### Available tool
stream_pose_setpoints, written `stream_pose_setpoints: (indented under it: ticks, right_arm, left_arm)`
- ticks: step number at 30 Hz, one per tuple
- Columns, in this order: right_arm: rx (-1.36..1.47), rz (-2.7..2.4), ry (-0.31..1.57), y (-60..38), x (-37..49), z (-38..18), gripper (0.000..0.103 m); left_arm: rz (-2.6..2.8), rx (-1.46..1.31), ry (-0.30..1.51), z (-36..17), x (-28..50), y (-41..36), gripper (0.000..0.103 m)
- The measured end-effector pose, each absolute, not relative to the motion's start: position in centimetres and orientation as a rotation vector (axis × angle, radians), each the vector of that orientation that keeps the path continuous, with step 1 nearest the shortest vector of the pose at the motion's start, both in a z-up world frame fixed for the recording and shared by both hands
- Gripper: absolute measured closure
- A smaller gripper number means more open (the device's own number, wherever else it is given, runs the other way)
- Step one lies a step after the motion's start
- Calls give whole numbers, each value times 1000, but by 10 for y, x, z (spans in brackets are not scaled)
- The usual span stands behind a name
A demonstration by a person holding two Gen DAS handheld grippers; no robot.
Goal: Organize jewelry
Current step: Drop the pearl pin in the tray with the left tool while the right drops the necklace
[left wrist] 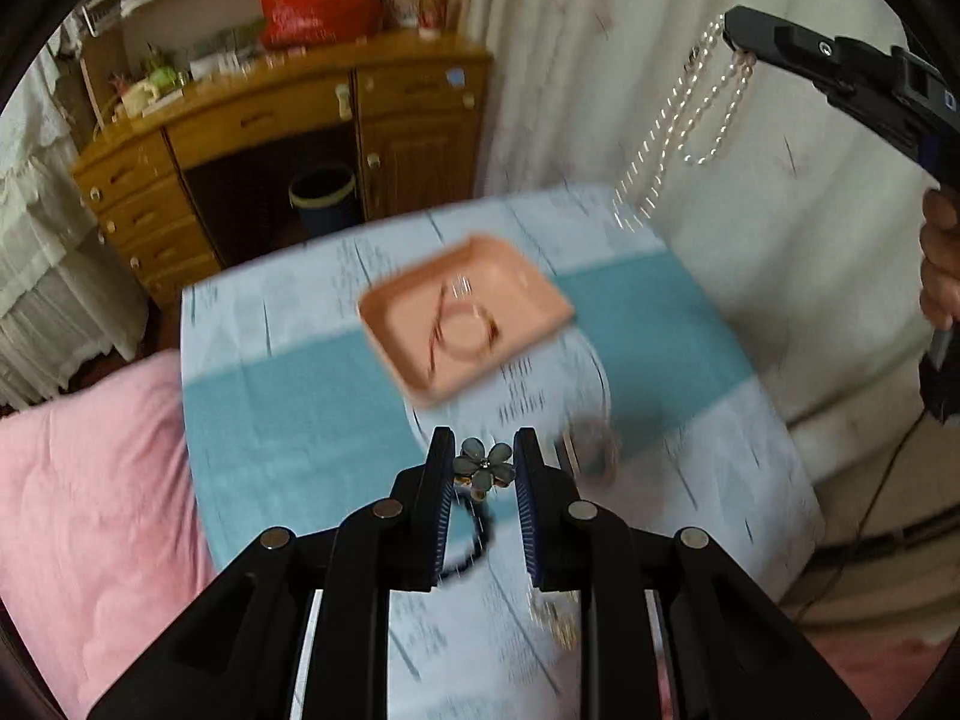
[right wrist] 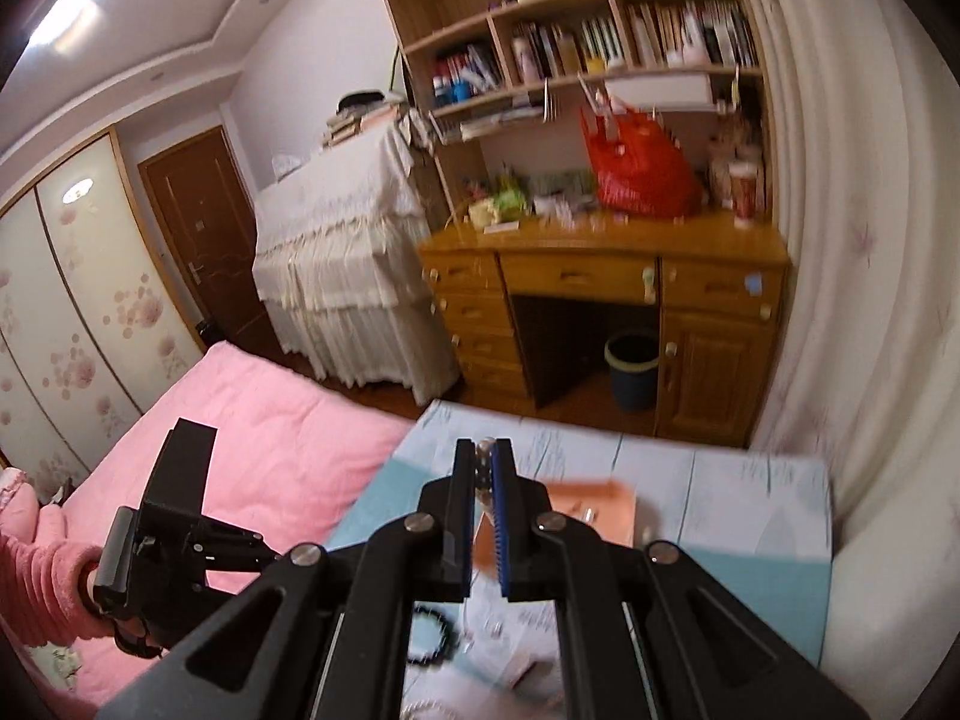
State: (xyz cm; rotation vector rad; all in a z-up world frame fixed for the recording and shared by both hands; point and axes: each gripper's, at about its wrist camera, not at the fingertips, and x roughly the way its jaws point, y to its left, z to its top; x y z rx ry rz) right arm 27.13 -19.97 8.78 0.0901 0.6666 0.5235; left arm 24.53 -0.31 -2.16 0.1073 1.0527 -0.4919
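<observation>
Left wrist view, left gripper (left wrist: 483,459): jaws narrowed on a flower hairpiece (left wrist: 485,463), gripped by the petals; a dark band (left wrist: 474,540) hangs below between the jaws, well above the desk (left wrist: 288,408).
Left wrist view, tray (left wrist: 465,318): pink, near the middle of the desk toward its far edge, already carrying a bangle (left wrist: 465,330) and a small shiny piece, too blurred to name.
Left wrist view, right gripper (left wrist: 735,39): high over the far right corner of the desk, jaws pinched on a pearl necklace (left wrist: 678,126) hanging in long loops, lowest loop near that corner.
Left wrist view, loose ring (left wrist: 594,450): lying on the desk just right of the left gripper, outside the tray.
Right wrist view, right gripper (right wrist: 483,468): jaws nearly closed, a small bit of the necklace showing at the tips; the rest hidden below.
Right wrist view, tray (right wrist: 606,516): partly hidden behind the jaws, toward the right edge of the desk.
Right wrist view, bead bracelet (right wrist: 435,639): black, on the desk near its near edge, still outside the tray.
Step in hand, as judged: carrying both pieces to the tray.
Doing it well: bring one gripper over the tray at a time; lower the necklace so its loops pile inside the rim before loosening; keep it clear of the bangle to avoid tangling; set the hairpiece in a bare corner.
</observation>
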Motion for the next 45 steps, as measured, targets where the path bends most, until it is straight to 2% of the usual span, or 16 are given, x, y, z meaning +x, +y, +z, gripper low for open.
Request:
stream_pose_setpoints:
  ticks: [6,16,17,18,19,20,21,22,31,39,43,45]
  right_arm:
    - [94,516,674,-193,311,77,98]
    - [130,467,842,-184,358,-14,98]
    - [142,462,854,-185,362,-23,98]
    - [147,460,872,-184,364,-29,97]
    - [145,454,914,-183,368,-37,91]
    - [138,441,957,-182,373,-45,80]
    - [136,434,968,-181,371,-48,75]
    - [141,433,966,-182,370,-49,72]
    - [173,430,961,-187,355,-40,68]
    - [130,380,995,-191,303,-22,46]
    - [45,329,1007,-192,267,-15,30]
    - [-9,297,1012,-191,245,-16,29]
  left_arm:
    - [-490,-4,989,-28,295,-9,85]
    - [-540,-98,997,-103,338,-24,85]
    - [-543,-106,1006,-111,341,-25,84]
    - [-540,-108,1026,-118,345,-28,72]
    - [-526,-102,1043,-124,349,-31,48]
    - [-487,-89,1054,-129,352,-31,39]
    - [-476,-91,1045,-129,352,-30,36]
    - [-481,-104,1031,-127,352,-28,36]
    - [-452,-105,1061,-121,345,-12,35]
    - [-439,-51,1070,-101,300,16,35]
    - [-440,-8,1078,-88,280,29,32]
    - [-440,26,1086,-84,267,35,29]
